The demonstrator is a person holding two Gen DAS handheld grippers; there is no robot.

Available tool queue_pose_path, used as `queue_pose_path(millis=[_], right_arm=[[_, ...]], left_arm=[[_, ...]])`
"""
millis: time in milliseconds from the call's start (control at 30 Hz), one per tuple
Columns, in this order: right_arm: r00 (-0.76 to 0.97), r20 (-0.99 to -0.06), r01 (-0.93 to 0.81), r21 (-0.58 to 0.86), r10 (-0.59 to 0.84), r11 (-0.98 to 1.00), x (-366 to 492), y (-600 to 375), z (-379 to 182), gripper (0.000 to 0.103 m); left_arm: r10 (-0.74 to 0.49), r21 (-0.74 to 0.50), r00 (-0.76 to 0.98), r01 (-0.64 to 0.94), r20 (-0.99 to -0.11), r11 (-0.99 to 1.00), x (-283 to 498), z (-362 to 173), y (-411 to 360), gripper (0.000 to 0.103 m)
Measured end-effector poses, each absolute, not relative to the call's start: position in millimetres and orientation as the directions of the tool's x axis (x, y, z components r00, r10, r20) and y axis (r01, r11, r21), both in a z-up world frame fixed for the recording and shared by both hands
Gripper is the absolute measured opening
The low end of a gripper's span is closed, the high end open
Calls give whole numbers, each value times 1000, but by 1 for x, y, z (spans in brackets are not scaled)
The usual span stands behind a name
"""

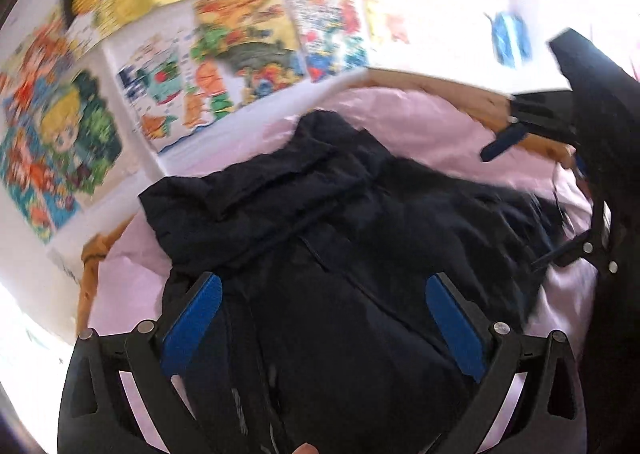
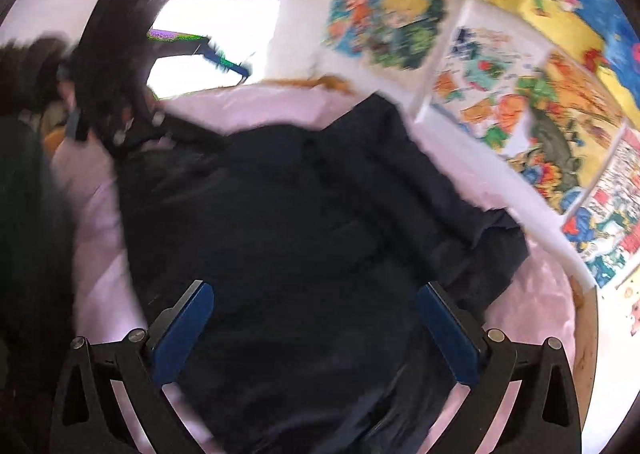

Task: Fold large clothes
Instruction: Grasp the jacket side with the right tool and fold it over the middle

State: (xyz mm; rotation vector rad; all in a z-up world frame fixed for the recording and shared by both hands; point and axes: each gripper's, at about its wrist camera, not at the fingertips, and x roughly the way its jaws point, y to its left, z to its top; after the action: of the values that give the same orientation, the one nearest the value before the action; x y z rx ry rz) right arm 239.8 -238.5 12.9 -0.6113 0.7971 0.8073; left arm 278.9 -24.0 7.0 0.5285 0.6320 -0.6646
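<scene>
A big dark jacket (image 1: 328, 238) lies crumpled on a pink sheet (image 1: 416, 122), filling the middle of both views. The left gripper (image 1: 324, 318) hangs above its lower part with its blue pads far apart, holding nothing. The right gripper (image 2: 316, 330) is spread wide too, over the jacket at the bottom of its own view, and grips nothing. In the left view it shows at the right edge. Bright cartoon posters (image 1: 240, 50) cover the white wall (image 1: 440, 22) at the top
</scene>
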Motion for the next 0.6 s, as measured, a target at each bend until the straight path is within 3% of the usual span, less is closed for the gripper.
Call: queue_pose_path(millis=[133, 367, 600], right_arm=[[369, -862, -872, -192, 348, 450, 213, -226, -15, 103], [295, -909, -889, -149, 293, 434, 213, -226, -48, 103], [306, -931, -922, -238, 197, 305, 191, -219, -79, 103]], left_arm=[[-403, 303, 596, 750, -695, 588, 254, -13, -32, 101], [-382, 331, 526, 819, -760, 468, 243, -53, -44, 101], [-338, 329, 452, 872, -826, 363, 237, -82, -46, 101]])
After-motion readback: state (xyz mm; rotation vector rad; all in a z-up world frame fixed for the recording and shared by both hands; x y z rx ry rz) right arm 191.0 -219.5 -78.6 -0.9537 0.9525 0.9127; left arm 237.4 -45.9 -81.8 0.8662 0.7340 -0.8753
